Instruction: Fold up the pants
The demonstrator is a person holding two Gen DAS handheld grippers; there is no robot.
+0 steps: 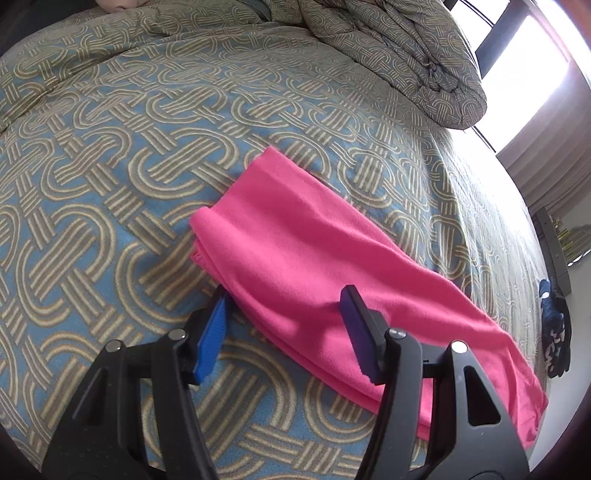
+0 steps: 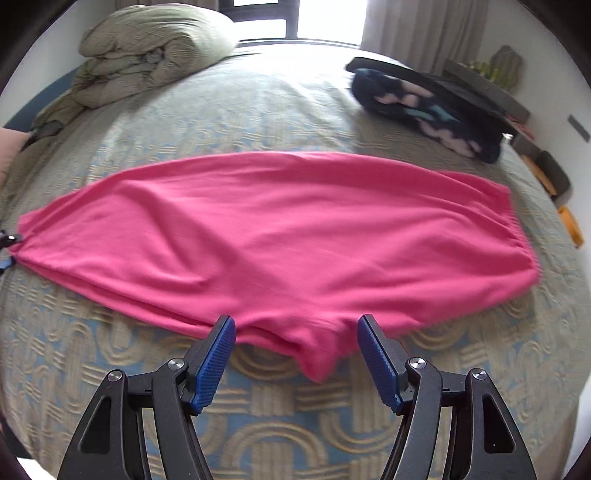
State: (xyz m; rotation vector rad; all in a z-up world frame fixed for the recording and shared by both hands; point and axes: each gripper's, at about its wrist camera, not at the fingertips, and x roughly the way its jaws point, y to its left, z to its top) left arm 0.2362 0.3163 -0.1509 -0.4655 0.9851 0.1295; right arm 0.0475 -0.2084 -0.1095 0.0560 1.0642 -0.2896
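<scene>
Pink pants (image 2: pixel 280 236) lie folded lengthwise, one leg on the other, flat on the patterned bedspread (image 2: pixel 258 424). In the right wrist view the waistband is at the right, the leg ends at the left, and the crotch tip hangs toward me. My right gripper (image 2: pixel 295 325) is open, its jaws straddling that crotch tip at the near edge. In the left wrist view the pants (image 1: pixel 332 266) run from upper left to lower right. My left gripper (image 1: pixel 284 295) is open over the leg end, one pad beside the edge, one above the cloth.
A rolled duvet (image 2: pixel 147 48) sits at the bed's far left, also in the left wrist view (image 1: pixel 406 55). A dark blue patterned garment (image 2: pixel 424 107) lies at the far right near shelves and the wall. A bright window (image 2: pixel 295 18) is behind the bed.
</scene>
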